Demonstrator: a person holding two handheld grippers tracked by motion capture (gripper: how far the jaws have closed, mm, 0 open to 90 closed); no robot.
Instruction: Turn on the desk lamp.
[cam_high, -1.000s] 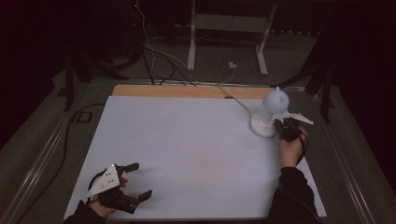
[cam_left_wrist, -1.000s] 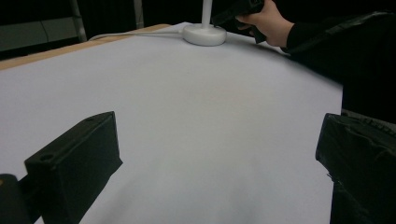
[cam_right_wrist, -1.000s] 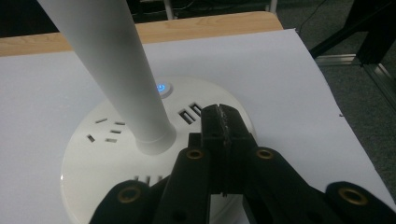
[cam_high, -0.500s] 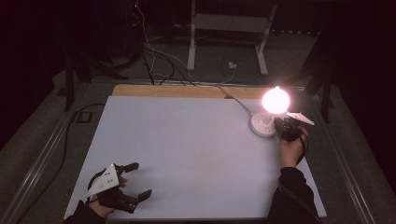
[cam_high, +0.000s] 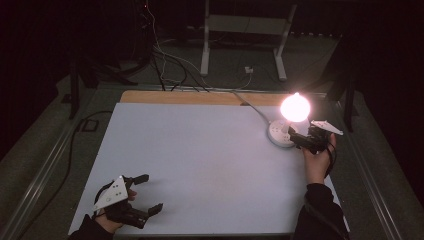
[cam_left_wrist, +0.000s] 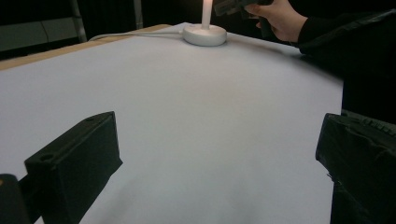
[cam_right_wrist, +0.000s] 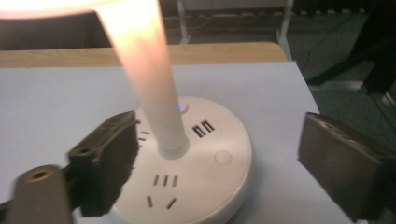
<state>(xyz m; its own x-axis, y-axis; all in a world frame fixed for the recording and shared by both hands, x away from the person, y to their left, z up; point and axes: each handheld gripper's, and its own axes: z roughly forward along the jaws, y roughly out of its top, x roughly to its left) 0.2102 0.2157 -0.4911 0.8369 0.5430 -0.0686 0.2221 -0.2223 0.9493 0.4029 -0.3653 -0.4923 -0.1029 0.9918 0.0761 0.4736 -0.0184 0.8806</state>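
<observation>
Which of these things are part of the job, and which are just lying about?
In the job:
- lit lamp on its round socket base
- right claw, open beside the lamp's stem

Just lying about:
- left claw, open and idle
- metal stand and floor cables behind the table

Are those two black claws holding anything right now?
No. The right gripper has just been opening beside the lit lamp, jaws wide above its round base, gripping nothing. The left gripper is open over the bare table.

White lamp base (cam_right_wrist: 201, 163), glowing warm orange-white bulb (cam_high: 295, 107), pale grey table (cam_high: 200, 150), black hand-held gripper (cam_high: 141, 194) jaws
</observation>
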